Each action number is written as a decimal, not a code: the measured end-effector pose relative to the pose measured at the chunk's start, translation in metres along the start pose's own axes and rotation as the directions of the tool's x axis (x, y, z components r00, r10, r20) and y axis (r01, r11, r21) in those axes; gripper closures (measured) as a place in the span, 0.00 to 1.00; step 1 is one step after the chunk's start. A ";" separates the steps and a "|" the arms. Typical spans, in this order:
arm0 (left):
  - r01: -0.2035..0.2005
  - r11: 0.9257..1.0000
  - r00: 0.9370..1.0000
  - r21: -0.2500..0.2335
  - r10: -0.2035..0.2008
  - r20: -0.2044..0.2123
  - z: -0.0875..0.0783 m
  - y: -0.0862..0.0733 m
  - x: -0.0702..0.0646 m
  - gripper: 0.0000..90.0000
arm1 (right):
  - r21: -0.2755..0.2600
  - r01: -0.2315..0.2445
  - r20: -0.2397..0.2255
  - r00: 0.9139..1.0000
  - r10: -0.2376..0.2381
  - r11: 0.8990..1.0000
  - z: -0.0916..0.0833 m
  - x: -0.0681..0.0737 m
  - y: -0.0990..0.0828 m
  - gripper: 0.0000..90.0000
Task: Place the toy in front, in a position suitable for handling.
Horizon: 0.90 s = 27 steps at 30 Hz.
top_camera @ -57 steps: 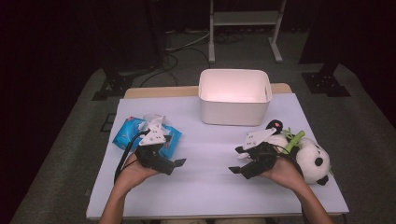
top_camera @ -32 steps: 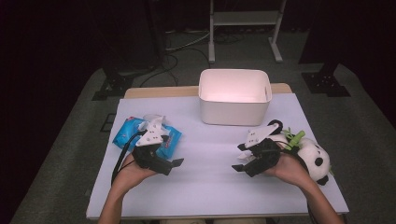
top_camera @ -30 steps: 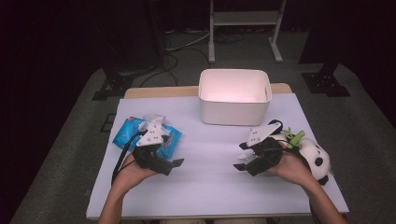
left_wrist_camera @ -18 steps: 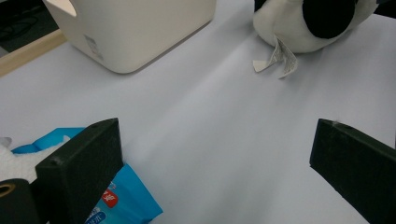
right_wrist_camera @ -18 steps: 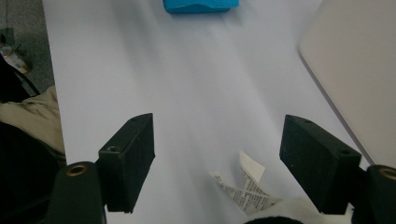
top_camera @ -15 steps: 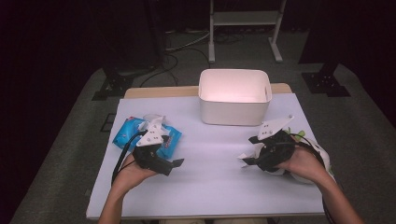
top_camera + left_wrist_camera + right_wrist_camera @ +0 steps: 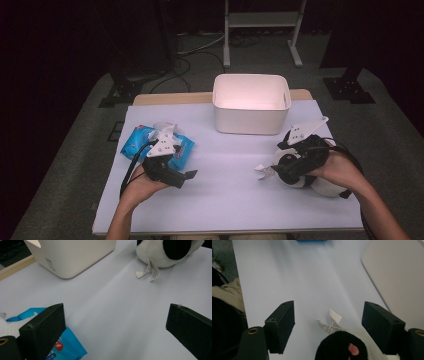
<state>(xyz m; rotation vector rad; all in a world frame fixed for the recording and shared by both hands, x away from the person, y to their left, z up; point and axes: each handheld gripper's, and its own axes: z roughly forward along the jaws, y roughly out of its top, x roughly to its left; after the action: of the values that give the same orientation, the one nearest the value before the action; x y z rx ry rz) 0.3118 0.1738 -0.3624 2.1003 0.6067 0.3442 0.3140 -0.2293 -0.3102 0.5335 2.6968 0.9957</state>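
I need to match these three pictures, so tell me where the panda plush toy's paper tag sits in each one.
High view: the paper tag lies lower right of centre, just left of the right claw.
Left gripper view: upper right, hanging from the panda plush toy.
Right gripper view: bottom centre, between the jaws, beside the toy's black ear.
Shared landmark: the white bin, beyond the tag on the table.

The black-and-white plush panda (image 7: 320,185) lies near the table's right edge, paper tags (image 7: 332,323) apparently splayed beside it.
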 end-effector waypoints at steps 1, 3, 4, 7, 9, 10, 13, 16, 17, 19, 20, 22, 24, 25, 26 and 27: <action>0.002 1.000 1.000 -0.003 -0.002 0.001 0.000 0.000 0.000 0.02 | 0.002 0.000 0.003 1.000 0.000 1.000 -0.002 -0.001 -0.001 0.28; 0.000 1.000 1.000 -0.003 0.000 0.003 0.000 0.000 0.000 0.02 | 0.008 -0.002 0.004 1.000 0.002 1.000 -0.005 -0.003 -0.002 0.28; 0.000 1.000 1.000 -0.003 0.000 0.003 0.000 0.000 0.000 0.02 | 0.008 -0.002 0.004 1.000 0.002 1.000 -0.005 -0.003 -0.002 0.28; -0.004 1.000 1.000 0.004 0.004 0.003 0.001 0.000 0.000 0.02 | 0.015 -0.005 0.004 1.000 0.005 1.000 -0.011 -0.006 -0.005 0.28; -0.002 1.000 1.000 0.005 0.002 0.003 0.001 -0.001 0.001 0.02 | 0.016 -0.006 0.009 1.000 0.006 1.000 -0.015 -0.008 -0.007 0.28; -0.002 1.000 1.000 0.005 0.002 0.003 0.001 -0.001 0.001 0.02 | 0.016 -0.006 0.009 1.000 0.006 1.000 -0.015 -0.008 -0.007 0.28; 0.002 1.000 1.000 0.004 -0.002 0.002 0.001 -0.001 0.001 0.02 | 0.024 -0.008 0.014 1.000 0.008 1.000 -0.020 -0.010 -0.009 0.28; 0.001 1.000 1.000 0.004 -0.001 0.000 0.000 -0.001 0.001 0.02 | 0.025 -0.012 0.015 1.000 0.012 1.000 -0.024 -0.013 -0.012 0.28; 0.000 1.000 1.000 0.004 0.000 0.000 0.000 0.000 0.001 0.02 | 0.025 -0.016 0.015 1.000 0.015 1.000 -0.025 -0.014 -0.013 0.28; 0.000 1.000 1.000 0.004 0.000 0.000 0.000 0.000 0.001 0.02 | 0.019 -0.021 0.014 1.000 0.020 1.000 -0.028 -0.016 -0.015 0.28; 0.000 1.000 1.000 0.004 0.000 0.000 0.000 0.000 0.001 0.02 | 0.019 -0.021 0.014 1.000 0.020 1.000 -0.028 -0.016 -0.015 0.28; -0.002 1.000 1.000 0.004 0.002 0.000 -0.001 0.000 0.001 0.02 | 0.016 -0.023 0.006 1.000 0.023 1.000 -0.031 -0.021 -0.019 0.28; 0.000 1.000 1.000 0.002 0.000 -0.003 -0.001 0.000 0.002 0.02 | 0.017 -0.018 0.009 1.000 0.018 1.000 -0.034 -0.024 -0.022 0.28; 0.002 1.000 1.000 0.000 -0.002 -0.004 -0.001 -0.001 0.002 0.02 | 0.017 -0.017 0.009 1.000 0.017 1.000 -0.035 -0.025 -0.023 0.28; 0.002 1.000 1.000 0.000 -0.002 -0.004 -0.001 -0.001 0.002 0.02 | 0.014 -0.017 0.005 1.000 0.016 1.000 -0.037 -0.027 -0.024 0.28; 0.004 1.000 1.000 0.002 -0.004 -0.004 -0.002 -0.001 0.003 0.02 | 0.010 -0.012 0.001 1.000 0.012 1.000 -0.038 -0.028 -0.025 0.28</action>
<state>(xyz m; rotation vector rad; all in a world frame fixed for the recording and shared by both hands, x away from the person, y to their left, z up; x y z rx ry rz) 0.3129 0.1769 -0.3619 2.1007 0.6134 0.3463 0.3207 -0.2807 -0.2961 0.5531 2.7022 0.9846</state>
